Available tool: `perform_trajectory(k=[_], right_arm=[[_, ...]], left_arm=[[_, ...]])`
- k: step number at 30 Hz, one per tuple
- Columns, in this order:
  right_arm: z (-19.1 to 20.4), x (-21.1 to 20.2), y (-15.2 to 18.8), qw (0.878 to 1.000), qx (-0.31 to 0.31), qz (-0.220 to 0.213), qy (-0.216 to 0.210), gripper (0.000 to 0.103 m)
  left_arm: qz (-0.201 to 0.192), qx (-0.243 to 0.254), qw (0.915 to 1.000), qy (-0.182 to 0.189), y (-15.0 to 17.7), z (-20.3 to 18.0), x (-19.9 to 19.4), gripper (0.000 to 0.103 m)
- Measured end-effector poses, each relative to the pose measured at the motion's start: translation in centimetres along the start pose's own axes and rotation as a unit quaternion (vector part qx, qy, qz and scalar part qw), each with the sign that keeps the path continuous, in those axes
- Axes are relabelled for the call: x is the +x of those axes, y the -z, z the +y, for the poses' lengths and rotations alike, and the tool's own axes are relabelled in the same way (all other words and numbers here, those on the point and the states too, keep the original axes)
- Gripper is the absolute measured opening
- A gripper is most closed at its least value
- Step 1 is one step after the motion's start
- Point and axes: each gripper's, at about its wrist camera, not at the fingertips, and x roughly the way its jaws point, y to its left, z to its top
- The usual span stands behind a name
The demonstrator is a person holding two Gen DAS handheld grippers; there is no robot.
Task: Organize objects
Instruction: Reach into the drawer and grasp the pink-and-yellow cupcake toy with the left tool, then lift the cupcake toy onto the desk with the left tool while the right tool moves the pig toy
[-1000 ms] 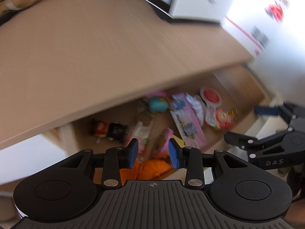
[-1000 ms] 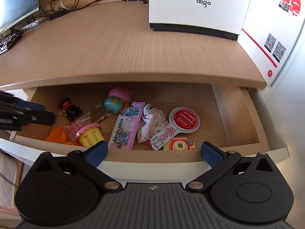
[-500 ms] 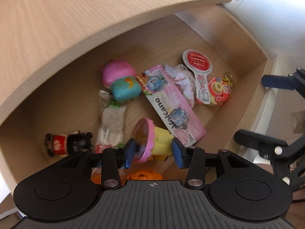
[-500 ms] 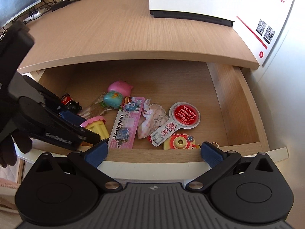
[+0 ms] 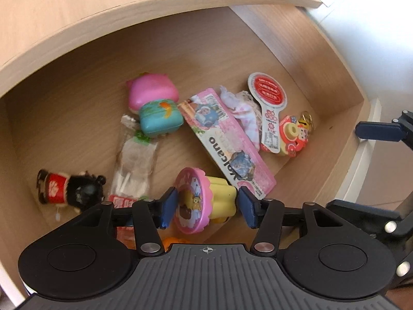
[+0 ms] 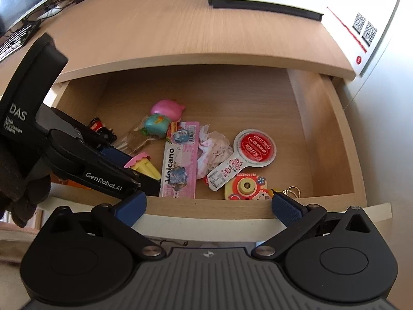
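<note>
**Toy cupcake sits between widening jaws in open drawer**

As our left gripper (image 5: 205,208) dips into the open drawer (image 6: 333,139) beneath the table (image 6: 180,25), its jaws are opening around a toy cupcake (image 5: 204,200), yellow-bodied with a pink frilled top, lying on its side near the drawer's front wall. We see a gap between each blue pad and the toy, so nothing is clamped.

Just beside the cupcake lies a pink "Volcano" packet (image 5: 227,142), and beyond it a crumpled pink-and-white cloth (image 5: 245,111), a red round tag (image 5: 268,95) and a red-and-yellow camera keychain (image 5: 293,134) against the front wall. Further back rest a teal toy case (image 5: 160,118) touching a pink one (image 5: 152,93), with a clear wrapper (image 5: 134,165) and a small black figure in red (image 5: 67,190) to the left.

Our right gripper (image 6: 207,208) hovers above the drawer's front edge, jaws spread wide with nothing between them. From its view, a dark-gloved hand (image 6: 18,180) grips the left tool's handle.
</note>
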Motion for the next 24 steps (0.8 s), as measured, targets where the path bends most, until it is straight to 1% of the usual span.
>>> perform_trajectory(k=[2,3,4,6,9,11,12,14,15,19,21,24], right_arm=[[-0.4,0.1,-0.9,0.999,-0.015,0.023,-0.017,0.103],[-0.4,0.3,-1.6,0.999,-0.020,0.037,-0.019,0.103],[-0.5,0.3,-2.3,0.999,-0.018,0.038,-0.013,0.102],[-0.9,0.2,-3.7,1.000,-0.005,0.009,-0.007,0.102],[-1.2,1.2,-6.3,0.999,0.021,-0.018,-0.037,0.102],[-0.6,2.9,-8.1,0.997,0.024,-0.020,-0.068,0.102],[0.0,3.9,-8.9,0.997,0.021,-0.018,-0.073,0.100],[1.4,5.9,-10.4,0.998,0.010,-0.011,-0.067,0.090],[2.0,6.9,-11.0,0.998,0.009,-0.009,-0.062,0.088],[3.7,10.2,-12.8,0.999,0.028,0.003,-0.042,0.086],[4.0,11.7,-13.4,0.998,0.041,0.016,-0.042,0.086],[4.8,13.5,-14.3,0.998,0.035,0.033,-0.034,0.085]], left_arm=[[-0.019,-0.009,0.9998,-0.002,0.5,0.2,-0.6,0.053],[-0.029,-0.017,0.9995,0.001,0.7,0.5,-1.2,0.052],[-0.041,-0.024,0.9989,0.004,0.9,0.9,-1.9,0.052],[-0.064,-0.035,0.9973,0.004,1.2,1.4,-3.4,0.052],[-0.097,-0.050,0.9940,-0.008,1.6,2.0,-5.8,0.052],[-0.115,-0.063,0.9911,-0.019,2.1,2.3,-7.4,0.052],[-0.123,-0.070,0.9896,-0.024,2.3,2.5,-8.1,0.052],[-0.138,-0.080,0.9865,-0.036,2.9,2.5,-9.3,0.052],[-0.145,-0.084,0.9849,-0.043,3.2,2.6,-9.9,0.052],[-0.161,-0.107,0.9789,-0.065,4.5,3.1,-11.6,0.052],[-0.169,-0.118,0.9758,-0.075,5.0,3.4,-12.3,0.052],[-0.177,-0.136,0.9715,-0.081,5.8,3.9,-13.0,0.052]])
